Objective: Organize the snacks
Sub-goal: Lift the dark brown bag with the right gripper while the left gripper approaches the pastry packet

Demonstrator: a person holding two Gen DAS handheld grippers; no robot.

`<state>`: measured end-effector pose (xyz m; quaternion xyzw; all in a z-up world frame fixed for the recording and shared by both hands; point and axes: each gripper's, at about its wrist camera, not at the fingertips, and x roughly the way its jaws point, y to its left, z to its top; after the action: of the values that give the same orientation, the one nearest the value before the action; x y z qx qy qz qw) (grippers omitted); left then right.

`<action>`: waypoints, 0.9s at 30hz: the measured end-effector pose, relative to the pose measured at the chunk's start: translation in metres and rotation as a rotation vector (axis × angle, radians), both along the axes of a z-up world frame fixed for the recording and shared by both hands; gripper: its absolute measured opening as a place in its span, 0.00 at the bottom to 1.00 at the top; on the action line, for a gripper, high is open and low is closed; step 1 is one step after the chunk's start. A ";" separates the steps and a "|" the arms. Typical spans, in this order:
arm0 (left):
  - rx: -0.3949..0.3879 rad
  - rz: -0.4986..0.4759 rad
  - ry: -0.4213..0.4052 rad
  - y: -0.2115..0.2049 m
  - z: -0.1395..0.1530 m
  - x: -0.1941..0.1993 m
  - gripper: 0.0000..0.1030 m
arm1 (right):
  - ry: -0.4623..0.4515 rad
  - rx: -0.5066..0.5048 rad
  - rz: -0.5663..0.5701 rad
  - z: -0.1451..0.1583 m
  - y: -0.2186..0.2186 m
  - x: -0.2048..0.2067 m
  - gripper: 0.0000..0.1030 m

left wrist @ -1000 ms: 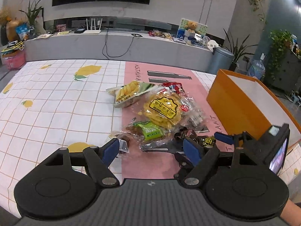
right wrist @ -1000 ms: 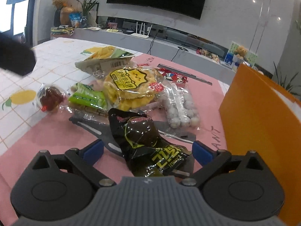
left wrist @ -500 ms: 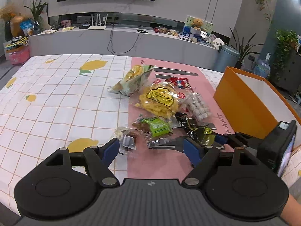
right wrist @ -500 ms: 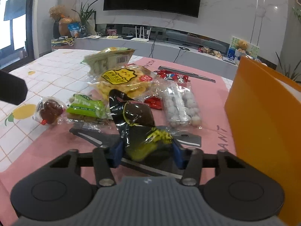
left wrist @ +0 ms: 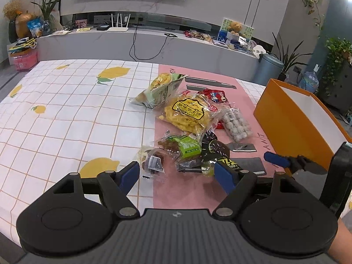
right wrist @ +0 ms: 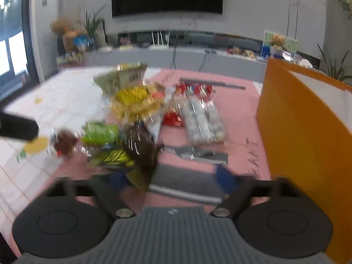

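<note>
A pile of snacks lies on the pink mat (left wrist: 193, 189): a yellow bag (left wrist: 187, 114), a green packet (left wrist: 187, 147), a black packet with yellow print (left wrist: 216, 151), a pack of white balls (left wrist: 236, 124) and a small brown sweet (left wrist: 151, 160). My left gripper (left wrist: 177, 175) is open just short of the pile, holding nothing. The right wrist view is blurred. My right gripper (right wrist: 172, 179) has its jaws opening wide. The black packet (right wrist: 138, 151) lies on the mat against its left finger, not pinched. An orange box (left wrist: 292, 118) stands open at the right.
A bag of yellow chips (left wrist: 160, 88) and a red packet (left wrist: 212, 94) lie at the far side of the pile. The lemon-print tablecloth (left wrist: 66, 114) spreads to the left. The orange box wall (right wrist: 297, 121) rises close to my right gripper.
My right gripper closed on the black packet half a second ago and has spread apart again. The packet now lies further left. The left gripper stayed open.
</note>
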<state>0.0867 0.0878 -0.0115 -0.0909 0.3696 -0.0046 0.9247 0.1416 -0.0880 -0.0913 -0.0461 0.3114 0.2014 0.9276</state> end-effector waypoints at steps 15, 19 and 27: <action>-0.050 0.011 0.003 0.011 0.003 0.000 0.88 | 0.171 0.226 0.041 -0.011 0.021 0.006 0.97; -0.057 0.031 -0.029 0.017 0.006 -0.004 0.89 | 0.202 0.319 -0.040 -0.012 0.019 0.018 0.97; -0.080 0.090 -0.005 0.033 0.006 0.001 0.89 | 0.154 0.384 -0.146 -0.016 0.022 0.037 0.86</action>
<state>0.0878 0.1210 -0.0053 -0.1443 0.3621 0.0222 0.9206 0.1781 -0.0660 -0.1078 0.1693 0.3398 0.1922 0.9049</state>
